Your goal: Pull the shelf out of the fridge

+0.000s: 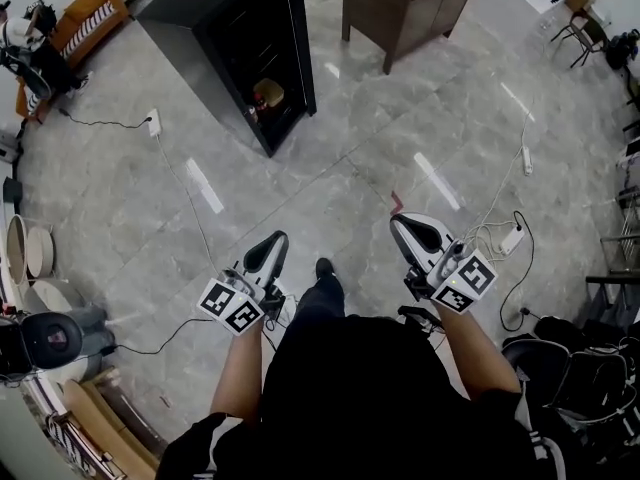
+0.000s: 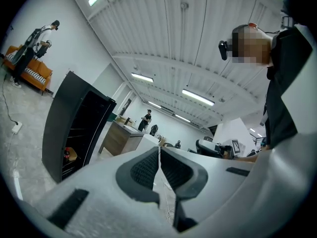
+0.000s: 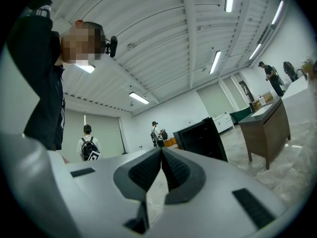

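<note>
Approach is the step in hand, as I judge it: nothing of the pull itself has begun. The left gripper point(image 1: 271, 240) is clenched with its pads pressed together and nothing between them, and the right gripper point(image 1: 404, 224) is likewise clenched on nothing. Both are held out in front of the person's body, level with one another and a little apart.

The fridge point(image 1: 215, 63), a tall black cabinet with its front open, stands well ahead of both grippers, forward and to the left of the left gripper's jaws and further left again of the right one's. Bare marble floor point(image 1: 330, 183) lies between. In the left gripper view the shelves point(image 2: 81, 129) show only as thin horizontal lines in the dark interior, with a small red and yellow item point(image 2: 71, 154) low down inside; which shelf is meant I cannot tell. A wooden cabinet point(image 1: 400, 13) stands ahead of the right gripper, beside the fridge but apart from it.

Next, I judge, the person must walk the grippers up to the open front, release at least one pair of jaws, and set them on a shelf's front edge before drawing it straight out.
</note>
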